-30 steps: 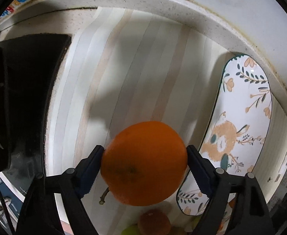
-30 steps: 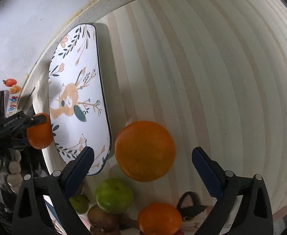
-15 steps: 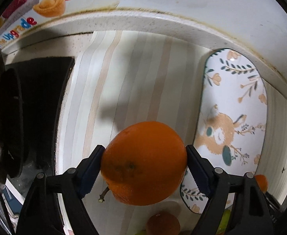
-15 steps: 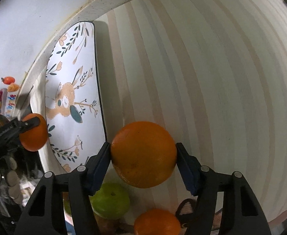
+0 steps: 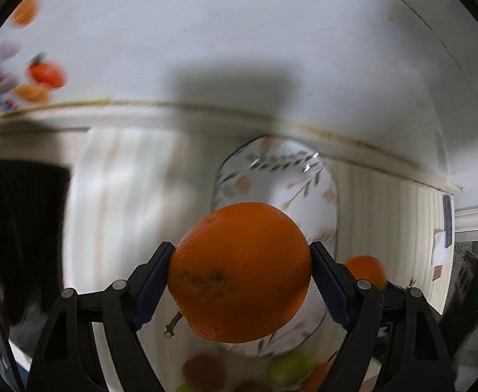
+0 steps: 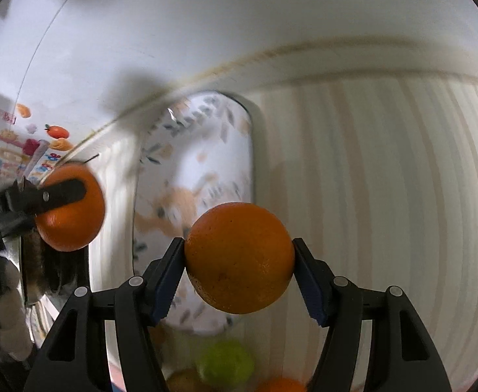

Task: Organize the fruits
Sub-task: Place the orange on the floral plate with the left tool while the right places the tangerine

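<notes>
Jaws of both our grippers are clamped on oranges, carried above the patterned tray.

Left wrist view: our left gripper (image 5: 240,277) pinches an orange (image 5: 239,281) with the tray (image 5: 317,176) straight beyond it, long axis running away from us. Right wrist view: our right gripper (image 6: 239,261) grips a second orange (image 6: 239,258); the tray (image 6: 206,150) lies beyond and left, a green fruit (image 6: 225,362) nearer us.
</notes>
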`<state>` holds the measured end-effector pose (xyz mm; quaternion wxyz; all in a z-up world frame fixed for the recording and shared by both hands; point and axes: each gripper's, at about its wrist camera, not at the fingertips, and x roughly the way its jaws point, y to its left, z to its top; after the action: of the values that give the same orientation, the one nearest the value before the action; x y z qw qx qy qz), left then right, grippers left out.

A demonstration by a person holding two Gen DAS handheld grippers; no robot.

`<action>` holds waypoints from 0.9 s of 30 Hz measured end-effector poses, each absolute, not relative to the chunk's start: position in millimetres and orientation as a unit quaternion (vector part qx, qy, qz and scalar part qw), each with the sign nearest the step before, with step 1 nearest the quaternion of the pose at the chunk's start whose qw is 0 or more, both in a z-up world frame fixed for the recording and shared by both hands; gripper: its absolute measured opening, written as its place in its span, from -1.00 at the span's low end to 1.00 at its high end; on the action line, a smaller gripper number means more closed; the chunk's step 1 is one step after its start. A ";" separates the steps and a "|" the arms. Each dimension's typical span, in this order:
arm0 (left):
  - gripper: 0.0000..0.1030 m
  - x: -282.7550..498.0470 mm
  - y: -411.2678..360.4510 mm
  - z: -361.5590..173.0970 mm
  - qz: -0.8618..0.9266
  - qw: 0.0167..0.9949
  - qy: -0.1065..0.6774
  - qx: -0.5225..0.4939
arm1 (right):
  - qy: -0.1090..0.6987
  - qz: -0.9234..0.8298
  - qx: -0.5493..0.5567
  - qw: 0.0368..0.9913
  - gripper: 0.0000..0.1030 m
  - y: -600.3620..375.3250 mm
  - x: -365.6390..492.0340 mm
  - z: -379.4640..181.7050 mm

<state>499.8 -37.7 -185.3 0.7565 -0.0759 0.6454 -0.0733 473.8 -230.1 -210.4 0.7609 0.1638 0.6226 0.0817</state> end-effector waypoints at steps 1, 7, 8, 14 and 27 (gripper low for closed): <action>0.58 507.8 -45.5 -189.4 -0.075 0.756 0.646 -0.070 | 0.621 0.086 0.152 0.764 0.30 -225.4 485.1 -213.8; 0.58 550.0 -60.2 -225.3 -0.078 0.733 0.673 -0.058 | 0.619 0.115 0.104 0.770 0.30 -211.7 533.8 -232.1; 0.58 553.7 -58.5 -229.1 -0.076 0.730 0.677 -0.058 | 0.617 0.124 0.094 0.772 0.30 -207.3 539.9 -232.8; 0.59 567.2 -53.9 -245.2 -0.065 0.717 0.692 -0.054 | 0.616 0.153 0.057 0.771 0.30 -188.1 564.9 -240.4; 0.61 579.6 -50.7 -245.0 -0.048 0.707 0.704 -0.035 | 0.632 0.143 0.054 0.760 0.42 -182.8 576.0 -252.8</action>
<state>579.6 -50.7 -245.0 0.7074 -0.0354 0.7043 -0.0480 576.0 -182.8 -252.8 0.7596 0.0542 0.6322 0.1428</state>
